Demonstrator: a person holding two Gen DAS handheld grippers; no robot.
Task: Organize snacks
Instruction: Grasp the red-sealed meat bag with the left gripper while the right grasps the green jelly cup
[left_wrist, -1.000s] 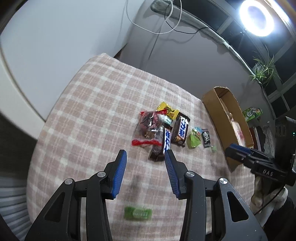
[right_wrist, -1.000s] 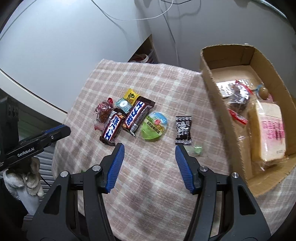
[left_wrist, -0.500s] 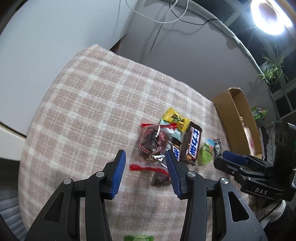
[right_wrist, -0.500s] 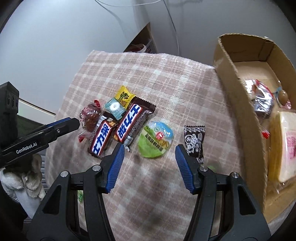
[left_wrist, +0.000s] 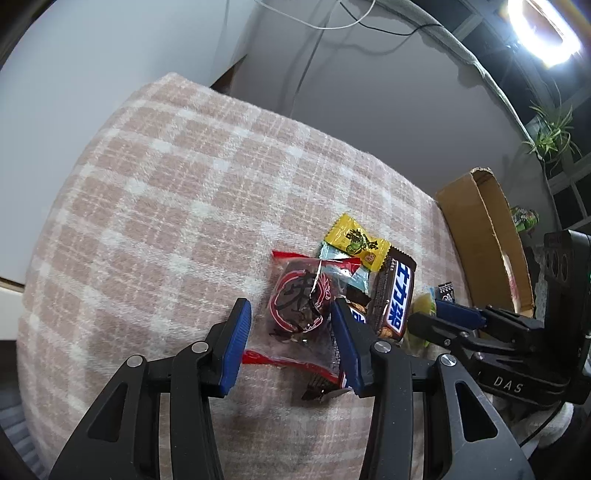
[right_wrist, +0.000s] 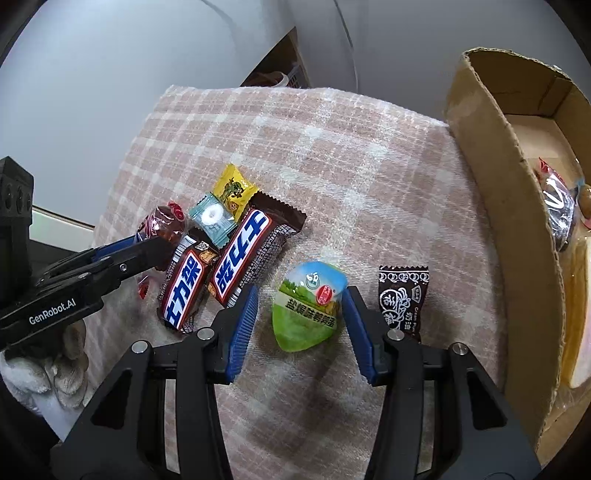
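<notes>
A clear red-edged packet with a dark snack (left_wrist: 299, 306) lies between the blue pads of my left gripper (left_wrist: 290, 312), which stands open around it; the pads do not press on it. In the right wrist view a green jelly cup (right_wrist: 304, 314) sits between the fingers of my right gripper (right_wrist: 302, 295). Its jaws are closing, and a gap still shows at the left pad. Two brown Snickers bars (right_wrist: 243, 254) (right_wrist: 184, 288), a yellow candy (right_wrist: 234, 190) and a pale blue mint (right_wrist: 214, 218) lie between the two grippers.
A black candy packet (right_wrist: 402, 299) lies just right of the right gripper. An open cardboard box (right_wrist: 491, 155) stands at the right with bread (right_wrist: 580, 314) and wrapped snacks inside. The pink checked cloth (right_wrist: 351, 147) covers the table, and a wall stands behind it.
Both grippers have come down and forward onto the snack pile. The left now straddles the red packet, and the right straddles the green cup with narrower jaws.
</notes>
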